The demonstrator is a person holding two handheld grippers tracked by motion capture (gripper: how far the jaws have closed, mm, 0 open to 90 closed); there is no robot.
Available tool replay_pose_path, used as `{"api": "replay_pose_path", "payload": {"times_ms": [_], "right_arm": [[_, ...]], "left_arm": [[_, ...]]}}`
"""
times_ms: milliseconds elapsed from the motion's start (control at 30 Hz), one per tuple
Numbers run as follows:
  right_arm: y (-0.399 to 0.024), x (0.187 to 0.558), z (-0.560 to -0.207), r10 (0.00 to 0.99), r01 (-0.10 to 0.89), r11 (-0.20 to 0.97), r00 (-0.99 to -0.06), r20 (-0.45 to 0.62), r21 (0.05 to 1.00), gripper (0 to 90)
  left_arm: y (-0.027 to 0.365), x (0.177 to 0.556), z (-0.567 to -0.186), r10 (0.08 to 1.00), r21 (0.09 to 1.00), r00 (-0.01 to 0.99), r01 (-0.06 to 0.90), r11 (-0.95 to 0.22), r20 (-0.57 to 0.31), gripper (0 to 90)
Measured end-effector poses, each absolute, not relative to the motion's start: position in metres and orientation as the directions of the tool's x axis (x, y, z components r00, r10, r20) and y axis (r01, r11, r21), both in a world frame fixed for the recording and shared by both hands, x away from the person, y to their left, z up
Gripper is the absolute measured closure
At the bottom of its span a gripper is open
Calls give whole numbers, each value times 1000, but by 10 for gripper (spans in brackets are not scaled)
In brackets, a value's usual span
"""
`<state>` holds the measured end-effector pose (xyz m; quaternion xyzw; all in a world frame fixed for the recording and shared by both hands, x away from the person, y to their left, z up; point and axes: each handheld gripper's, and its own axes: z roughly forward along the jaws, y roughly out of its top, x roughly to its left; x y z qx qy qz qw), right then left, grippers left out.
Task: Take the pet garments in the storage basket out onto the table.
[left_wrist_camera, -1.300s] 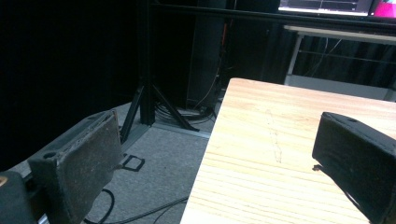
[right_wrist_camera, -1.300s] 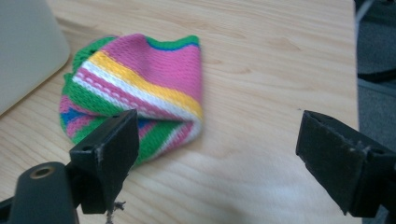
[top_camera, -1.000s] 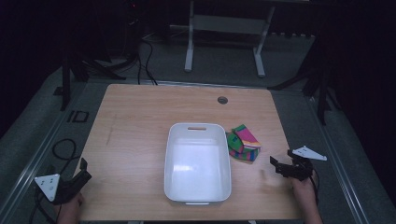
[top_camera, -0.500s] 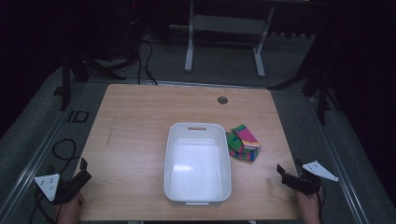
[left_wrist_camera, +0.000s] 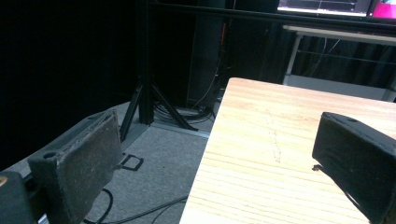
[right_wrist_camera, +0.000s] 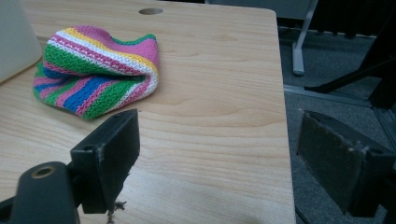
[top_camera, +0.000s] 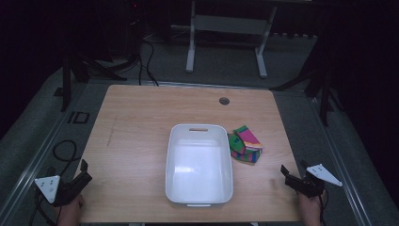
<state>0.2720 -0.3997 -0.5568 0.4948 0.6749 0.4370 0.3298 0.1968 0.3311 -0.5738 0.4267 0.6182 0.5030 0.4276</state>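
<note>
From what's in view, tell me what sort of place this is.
Probably a lab or studio recording bay: a lone wooden table on grey carpet, dark curtains around it, black stands with loose cables, and lit monitors at the back.

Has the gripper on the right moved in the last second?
Yes. The right gripper pulled back from the striped knitted cloth toward the wooden table's near right corner.

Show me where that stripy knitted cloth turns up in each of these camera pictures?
High view: the stripy cloth lies right of centre, beside the white tub.
Left gripper view: not in this picture.
Right gripper view: upper left, beyond the fingers.
Shared landmark: the round table hole.
</note>
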Motion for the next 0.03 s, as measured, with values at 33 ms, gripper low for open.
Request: {"api": "replay_pose_path", "payload": {"times_ms": [33], "right_arm": [[-400, 272, -557, 957, 380, 126, -290, -11, 916, 138]], "left_arm": [[331, 197, -574, 958, 987, -270, 97, 130, -99, 19]]}}
